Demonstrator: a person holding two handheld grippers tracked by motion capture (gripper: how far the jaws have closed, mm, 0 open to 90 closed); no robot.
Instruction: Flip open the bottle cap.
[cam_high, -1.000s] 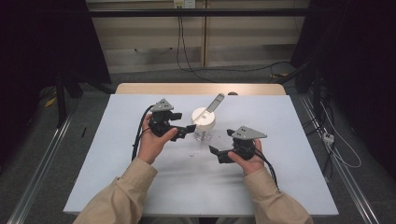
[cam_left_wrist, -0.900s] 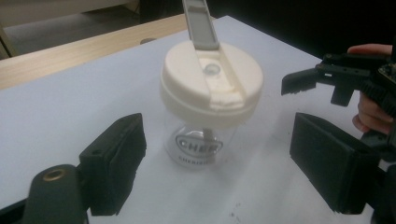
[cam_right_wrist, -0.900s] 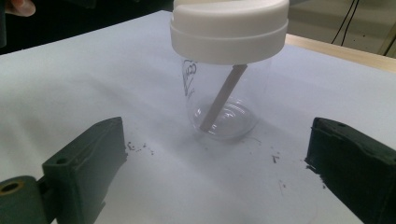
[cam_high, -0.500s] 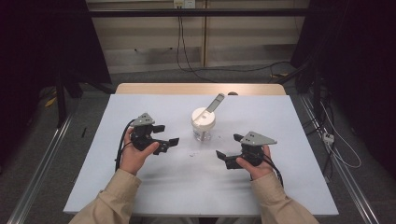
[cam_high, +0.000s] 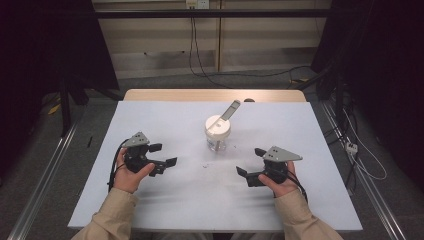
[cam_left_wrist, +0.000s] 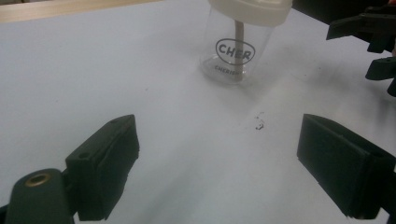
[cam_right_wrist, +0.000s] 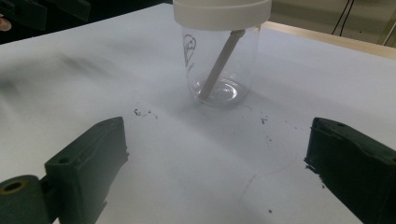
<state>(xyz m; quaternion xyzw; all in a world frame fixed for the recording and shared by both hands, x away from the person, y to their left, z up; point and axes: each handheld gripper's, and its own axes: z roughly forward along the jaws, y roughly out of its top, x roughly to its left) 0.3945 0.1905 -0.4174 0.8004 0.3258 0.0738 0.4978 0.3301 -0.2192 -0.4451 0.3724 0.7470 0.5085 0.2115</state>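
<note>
- The left gripper (cam_high: 162, 155) is held in the person's left hand (cam_high: 131, 175) over the near-left part of the tabletop (cam_high: 165, 120), its jaws spread wide with nothing between them.
- The right gripper (cam_high: 251, 163) sits in the right hand (cam_high: 281, 184) toward the near-right edge, jaws just as wide and empty.
- Between and beyond both stands a clear jar (cam_high: 218, 134) with a cream lid (cam_high: 218, 125), near the tabletop's middle and well apart from either gripper.
- The left gripper view reads the jar's printed "CHER" mark (cam_left_wrist: 235, 50) (the high view is too small for that) and catches the right gripper at its right edge.
- The right gripper view shows a pale stick (cam_right_wrist: 219, 65) leaning inside the jar, and dark specks (cam_right_wrist: 142, 113) on the white surface.
</note>
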